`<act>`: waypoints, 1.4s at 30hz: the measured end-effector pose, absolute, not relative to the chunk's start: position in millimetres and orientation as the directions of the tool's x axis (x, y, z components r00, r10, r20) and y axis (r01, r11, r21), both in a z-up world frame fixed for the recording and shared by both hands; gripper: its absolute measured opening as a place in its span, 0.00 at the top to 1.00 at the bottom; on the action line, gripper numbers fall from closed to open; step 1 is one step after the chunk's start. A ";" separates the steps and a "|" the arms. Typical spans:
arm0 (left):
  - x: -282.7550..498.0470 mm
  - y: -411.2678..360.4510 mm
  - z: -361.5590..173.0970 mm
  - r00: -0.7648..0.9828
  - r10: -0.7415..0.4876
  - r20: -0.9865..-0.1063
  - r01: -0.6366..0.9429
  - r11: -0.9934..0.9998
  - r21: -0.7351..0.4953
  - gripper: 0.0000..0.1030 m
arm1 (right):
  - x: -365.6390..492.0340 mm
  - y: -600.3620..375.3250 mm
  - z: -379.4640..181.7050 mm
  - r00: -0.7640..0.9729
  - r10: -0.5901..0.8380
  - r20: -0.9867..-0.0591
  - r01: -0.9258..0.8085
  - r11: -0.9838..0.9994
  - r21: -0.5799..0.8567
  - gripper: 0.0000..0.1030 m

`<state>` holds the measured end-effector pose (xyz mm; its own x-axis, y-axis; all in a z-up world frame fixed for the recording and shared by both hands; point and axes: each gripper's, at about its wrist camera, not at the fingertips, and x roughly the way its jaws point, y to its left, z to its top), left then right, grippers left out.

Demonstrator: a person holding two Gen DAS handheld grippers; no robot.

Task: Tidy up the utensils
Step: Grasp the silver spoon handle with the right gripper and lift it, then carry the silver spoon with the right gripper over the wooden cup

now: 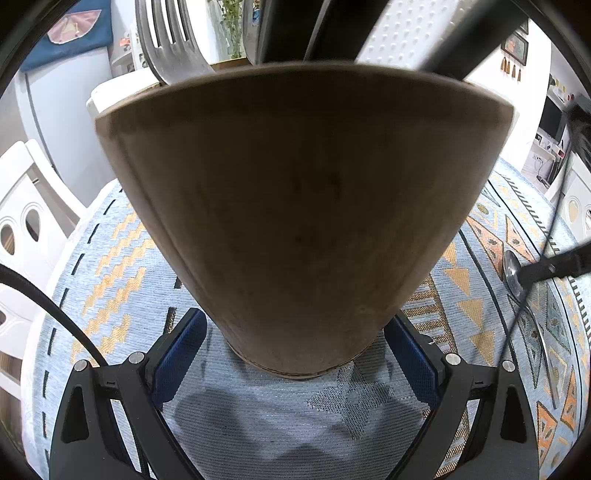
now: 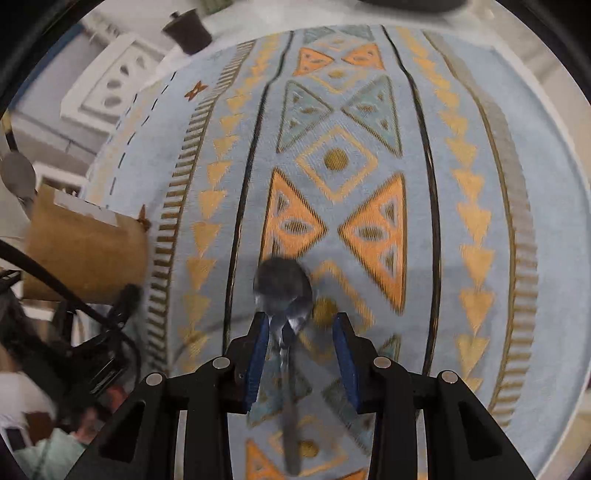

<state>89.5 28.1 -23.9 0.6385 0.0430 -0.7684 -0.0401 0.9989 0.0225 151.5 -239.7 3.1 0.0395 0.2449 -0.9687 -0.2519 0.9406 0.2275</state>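
Right claw (image 2: 301,354) points steeply down at the counter (image 2: 480,258) with its blue pads a moderate way apart, and a metal spoon (image 2: 284,291) lies between them: the bowl sits just past the fingertips, the neck runs close against the left pad, and the handle trails back under the claw toward the camera. The picture is blurred, so I cannot tell whether that left pad touches the neck; the right pad clearly stands clear of it, so nothing is gripped yet. I judge the spoon to be light, stiff and slick, lying flat on a woven cloth that gives a little, so it is likely to skate or pivot if only one pad pushes it. The neck or the upper handle, where the metal is narrow and flat-sided, looks like the best place to pinch; the rounded bowl would probably slide out. Off to this claw's left stands the wooden holder (image 2: 85,251), with another spoon sticking out of it. Left claw (image 1: 295,354) has its pads set wide to either side of the holder's foot (image 1: 295,229), seemingly bracing it, though contact is not certain. A fork (image 1: 170,48) and a white spatula (image 1: 410,33) already stand in the holder, and it seems sturdy and unlikely to tip.
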 end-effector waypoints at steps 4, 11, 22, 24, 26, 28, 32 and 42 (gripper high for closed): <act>89.4 28.3 -24.2 0.637 0.043 -0.770 -0.040 0.999 0.023 0.06 | 168.9 -228.6 -7.2 0.026 0.220 -0.975 -0.324 0.925 0.200 0.38; 90.3 25.5 -25.1 0.634 0.047 -0.772 -0.039 0.999 0.029 0.06 | 152.3 -178.3 -4.7 0.062 0.079 -0.995 -0.498 0.866 0.037 0.65; 88.3 25.7 -22.8 0.643 0.038 -0.765 -0.044 0.999 0.013 0.04 | 148.1 -224.0 41.2 0.081 0.370 -0.926 -0.335 0.885 0.324 0.66; 86.0 27.6 -21.3 0.650 0.034 -0.759 -0.049 0.999 0.003 0.02 | 136.9 -227.1 53.6 0.125 0.435 -0.892 -0.371 0.854 0.365 0.65; 81.7 30.0 -20.0 0.665 0.030 -0.746 -0.054 0.999 -0.007 0.02 | 125.0 -226.1 62.9 0.160 0.456 -0.876 -0.401 0.841 0.364 0.66; 77.5 30.7 -17.7 0.678 0.021 -0.735 -0.055 0.998 -0.022 0.02 | 118.9 -225.2 68.6 0.195 0.450 -0.871 -0.419 0.841 0.341 0.66; 76.0 31.2 -21.7 0.666 0.012 -0.746 -0.053 0.998 -0.032 0.02 | 129.4 -238.4 60.2 0.222 0.403 -0.888 -0.362 0.880 0.308 0.66; 73.2 31.9 -20.2 0.671 -0.045 -0.740 -0.034 0.995 -0.091 0.00 | 138.7 -293.3 55.5 0.305 0.382 -0.873 -0.238 0.918 0.318 0.66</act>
